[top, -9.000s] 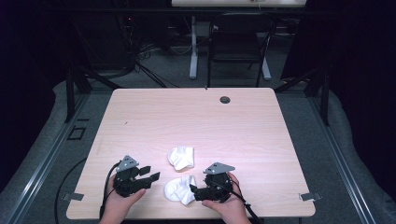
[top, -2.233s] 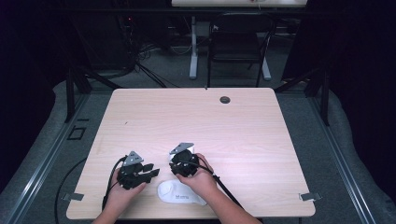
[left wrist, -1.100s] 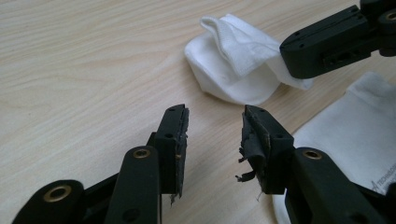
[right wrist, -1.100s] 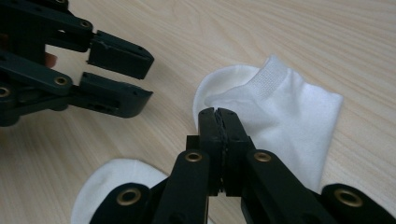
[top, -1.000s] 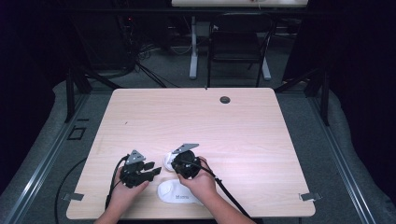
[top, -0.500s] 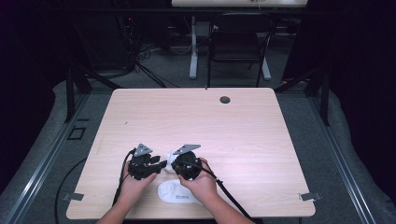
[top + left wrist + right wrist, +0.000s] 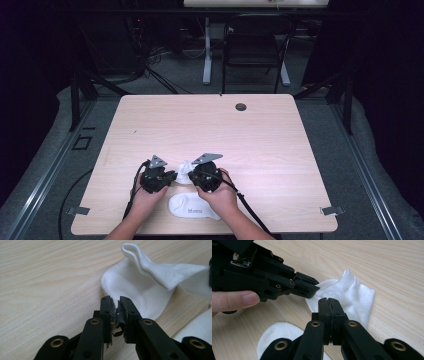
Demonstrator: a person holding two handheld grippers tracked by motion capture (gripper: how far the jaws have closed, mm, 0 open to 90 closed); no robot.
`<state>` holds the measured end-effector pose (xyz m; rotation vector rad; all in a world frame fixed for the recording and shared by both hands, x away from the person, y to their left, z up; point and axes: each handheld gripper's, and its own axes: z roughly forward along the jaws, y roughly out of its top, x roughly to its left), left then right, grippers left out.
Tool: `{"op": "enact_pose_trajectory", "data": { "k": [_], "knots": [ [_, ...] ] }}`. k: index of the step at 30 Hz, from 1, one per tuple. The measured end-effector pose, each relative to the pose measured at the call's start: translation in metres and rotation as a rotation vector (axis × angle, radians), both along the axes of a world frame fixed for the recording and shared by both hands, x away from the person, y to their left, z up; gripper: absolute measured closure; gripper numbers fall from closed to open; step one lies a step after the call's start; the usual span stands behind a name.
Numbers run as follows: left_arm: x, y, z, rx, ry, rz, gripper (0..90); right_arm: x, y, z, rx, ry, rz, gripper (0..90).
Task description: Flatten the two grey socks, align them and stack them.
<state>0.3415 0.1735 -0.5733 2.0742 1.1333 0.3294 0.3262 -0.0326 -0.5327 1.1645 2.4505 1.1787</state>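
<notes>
A crumpled white sock [image 7: 184, 170] lies near the table's front edge between my two grippers. My left gripper [image 7: 173, 176] has just been closing, and its jaws [image 7: 117, 305] now pinch the sock's [image 7: 140, 290] near edge. From the other side it shows as the left gripper [image 7: 313, 287] biting the fabric. My right gripper [image 7: 329, 301] is shut on the sock [image 7: 354, 297] too, and the ribbed cuff is drawn up toward it. A second white sock [image 7: 192, 207] lies flat in front of both hands.
The light wooden table [image 7: 200, 125] has a black round grommet [image 7: 241, 106] near its far edge. A dark chair [image 7: 255, 45] and cables stand on the floor beyond. The flat sock [image 7: 279, 333] lies just below the right jaws.
My left gripper has moved right to the crumpled sock and its jaws have closed on the fabric's edge. The right gripper has stayed in place, shut.
</notes>
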Motion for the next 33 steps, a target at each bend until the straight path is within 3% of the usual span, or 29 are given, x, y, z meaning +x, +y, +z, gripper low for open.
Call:
{"op": "enact_pose_trajectory", "data": {
  "k": [7, 15, 29, 33],
  "knots": [
    [-0.001, 0.005, 0.001, 0.001, 0.001, 0.001, 88.6, -0.004, -0.015, 0.005, 0.02, -0.009, -0.027, 90.0],
    [-0.002, 0.006, 0.002, -0.003, 0.007, -0.007, 89.0, -0.009, -0.033, 0.007, 0.028, -0.011, -0.049, 90.0],
    [-0.003, 0.007, 0.002, 0.007, 0.006, -0.012, 89.2, -0.016, -0.062, -0.003, 0.05, 0.014, -0.107, 90.0],
    [-0.003, 0.006, 0.001, 0.003, 0.012, -0.011, 89.1, -0.017, -0.072, -0.01, 0.033, 0.028, -0.124, 90.0]
  ]
}}
